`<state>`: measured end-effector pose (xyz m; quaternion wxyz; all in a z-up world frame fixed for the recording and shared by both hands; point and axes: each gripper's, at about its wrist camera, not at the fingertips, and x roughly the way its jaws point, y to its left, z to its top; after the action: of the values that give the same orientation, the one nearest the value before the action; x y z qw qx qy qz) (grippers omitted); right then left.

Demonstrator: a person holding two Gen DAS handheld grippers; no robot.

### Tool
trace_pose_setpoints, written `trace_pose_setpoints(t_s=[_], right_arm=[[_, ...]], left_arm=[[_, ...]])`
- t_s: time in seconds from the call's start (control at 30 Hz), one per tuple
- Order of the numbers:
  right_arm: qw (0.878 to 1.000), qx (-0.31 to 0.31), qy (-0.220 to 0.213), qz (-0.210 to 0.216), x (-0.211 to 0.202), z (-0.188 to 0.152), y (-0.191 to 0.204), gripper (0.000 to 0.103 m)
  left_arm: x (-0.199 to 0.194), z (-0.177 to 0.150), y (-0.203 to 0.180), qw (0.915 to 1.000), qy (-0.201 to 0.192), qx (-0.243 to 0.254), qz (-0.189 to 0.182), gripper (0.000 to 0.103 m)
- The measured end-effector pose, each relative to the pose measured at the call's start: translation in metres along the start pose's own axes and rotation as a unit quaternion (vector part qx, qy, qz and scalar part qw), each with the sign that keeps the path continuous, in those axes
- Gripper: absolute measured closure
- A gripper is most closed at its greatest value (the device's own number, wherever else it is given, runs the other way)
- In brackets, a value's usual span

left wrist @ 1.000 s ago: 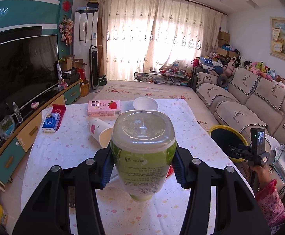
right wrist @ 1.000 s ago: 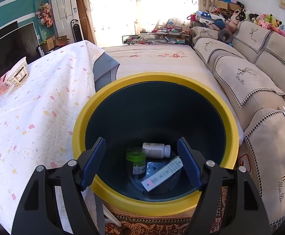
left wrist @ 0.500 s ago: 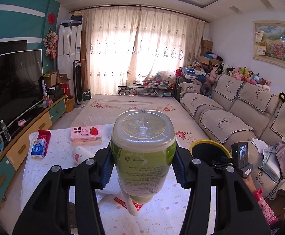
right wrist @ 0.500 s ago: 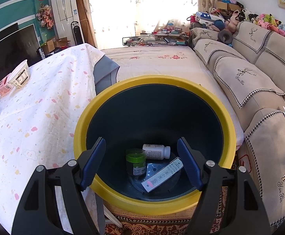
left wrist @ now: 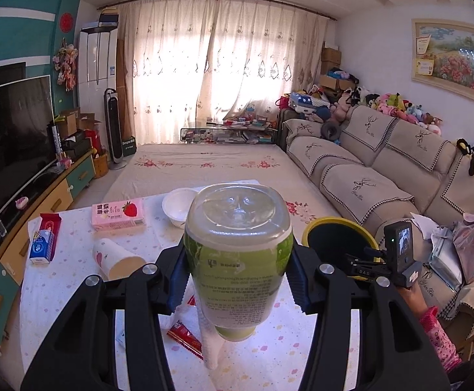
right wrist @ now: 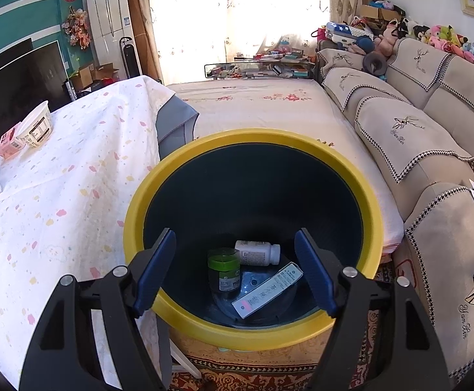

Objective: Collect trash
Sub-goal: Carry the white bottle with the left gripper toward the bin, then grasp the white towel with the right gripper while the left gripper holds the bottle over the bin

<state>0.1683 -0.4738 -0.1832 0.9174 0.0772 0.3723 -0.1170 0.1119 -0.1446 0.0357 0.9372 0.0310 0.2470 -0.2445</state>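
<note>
Cloth-covered table with cup, carton

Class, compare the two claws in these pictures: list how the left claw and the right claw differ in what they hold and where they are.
1. The left claw is clamped on a green-labelled plastic bottle; the right claw holds nothing, its jaws apart.
2. The left claw is above the table; the right claw is above the yellow-rimmed bin.

Shared: black arms, blue pads.
</note>
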Motion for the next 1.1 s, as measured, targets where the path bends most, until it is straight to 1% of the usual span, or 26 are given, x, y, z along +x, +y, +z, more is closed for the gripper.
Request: trace_pose_setpoints(t_s=[0.13, 0.23, 0.33, 0.4, 0.47, 0.5, 0.57, 0.63, 0.73, 0.87, 0.97, 1.07, 1.1], right_arm=[[1.0, 0.001, -0.007, 0.007, -0.008, 0.003, 0.003, 0.032], [1.0, -0.011, -0.021, 0.016, -0.024, 0.007, 0.012, 0.032], [0.998, -0.026, -0.038, 0.033, -0.05, 0.012, 0.027, 0.032], [0.996, -0.037, -0.056, 0.062, -0.074, 0.014, 0.041, 0.032], [0.99, -0.056, -0.076, 0.108, -0.099, 0.015, 0.06, 0.029], [0.985, -0.068, -0.087, 0.135, -0.111, 0.015, 0.071, 0.025], [0.97, -0.097, -0.112, 0.192, -0.132, 0.015, 0.094, 0.019], [0.956, -0.131, -0.129, 0.228, -0.145, 0.015, 0.117, 0.017], [0.941, -0.171, -0.131, 0.259, -0.148, 0.019, 0.145, 0.017], [0.93, -0.194, -0.128, 0.284, -0.143, 0.025, 0.17, 0.017], [0.923, -0.194, -0.122, 0.311, -0.142, 0.03, 0.18, 0.018], [0.918, -0.197, -0.118, 0.324, -0.142, 0.035, 0.192, 0.029], [0.917, -0.198, -0.118, 0.325, -0.141, 0.037, 0.194, 0.035]], left_arm=[[-0.02, 0.025, -0.004, 0.9989, -0.043, 0.019, 0.003, 0.052], [-0.029, 0.046, -0.006, 0.9972, -0.066, 0.033, 0.011, 0.052], [-0.028, 0.065, -0.006, 0.9969, -0.072, 0.032, 0.005, 0.052], [-0.023, 0.073, -0.006, 0.9971, -0.069, 0.032, 0.0, 0.052], [-0.019, 0.08, -0.007, 0.9974, -0.065, 0.03, -0.007, 0.052], [-0.017, 0.083, -0.007, 0.9975, -0.064, 0.028, -0.013, 0.052], [-0.015, 0.086, -0.008, 0.9974, -0.062, 0.026, -0.024, 0.052], [-0.013, 0.089, -0.011, 0.9972, -0.062, 0.027, -0.032, 0.052], [-0.016, 0.091, -0.014, 0.9966, -0.062, 0.032, -0.043, 0.052], [-0.023, 0.095, -0.022, 0.9954, -0.068, 0.041, -0.054, 0.052], [-0.028, 0.095, -0.029, 0.9946, -0.069, 0.047, -0.062, 0.052], [-0.031, 0.095, -0.034, 0.9939, -0.071, 0.05, -0.069, 0.052], [-0.032, 0.095, -0.036, 0.9937, -0.071, 0.05, -0.071, 0.052]])
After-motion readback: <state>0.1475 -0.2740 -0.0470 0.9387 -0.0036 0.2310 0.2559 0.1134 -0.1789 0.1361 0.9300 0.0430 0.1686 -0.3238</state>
